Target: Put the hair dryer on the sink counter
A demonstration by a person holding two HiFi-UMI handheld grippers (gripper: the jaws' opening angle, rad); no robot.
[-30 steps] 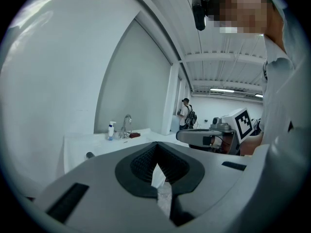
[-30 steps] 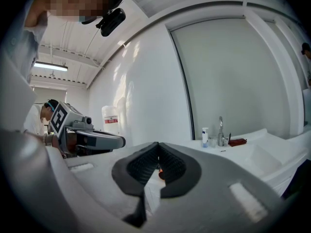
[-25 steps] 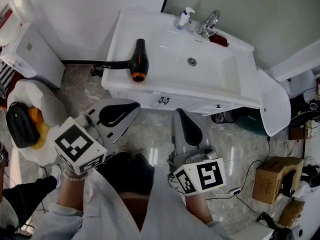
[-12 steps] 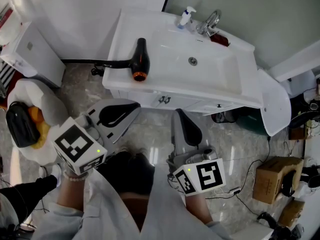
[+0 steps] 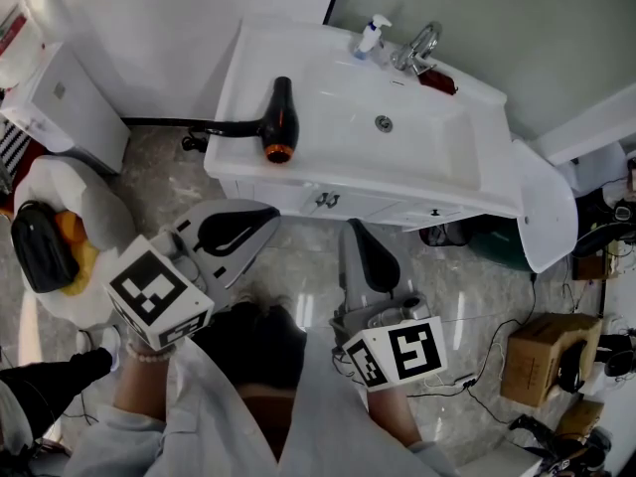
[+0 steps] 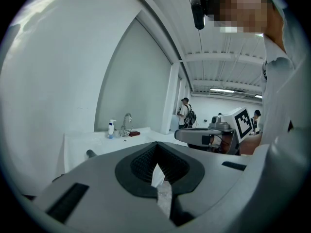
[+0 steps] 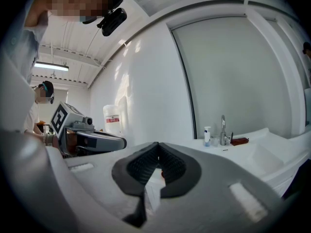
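The black hair dryer (image 5: 278, 117) with an orange nozzle lies on the left part of the white sink counter (image 5: 328, 162), and its cord (image 5: 214, 128) trails off the left edge. My left gripper (image 5: 260, 219) and right gripper (image 5: 355, 232) hover over the floor in front of the vanity, well short of the dryer. Both are shut with nothing in them. In the left gripper view the shut left gripper (image 6: 156, 147) points at the counter (image 6: 104, 141), with the dryer's dark end (image 6: 90, 153) just above it. The right gripper (image 7: 158, 148) is shut too.
A faucet (image 5: 417, 43), a soap bottle (image 5: 370, 34) and a dark red item (image 5: 437, 80) sit at the back of the basin. A white unit (image 5: 60, 97) and a seat with a black bag (image 5: 40, 246) stand at the left. A cardboard box (image 5: 542, 358) and cables lie at the right.
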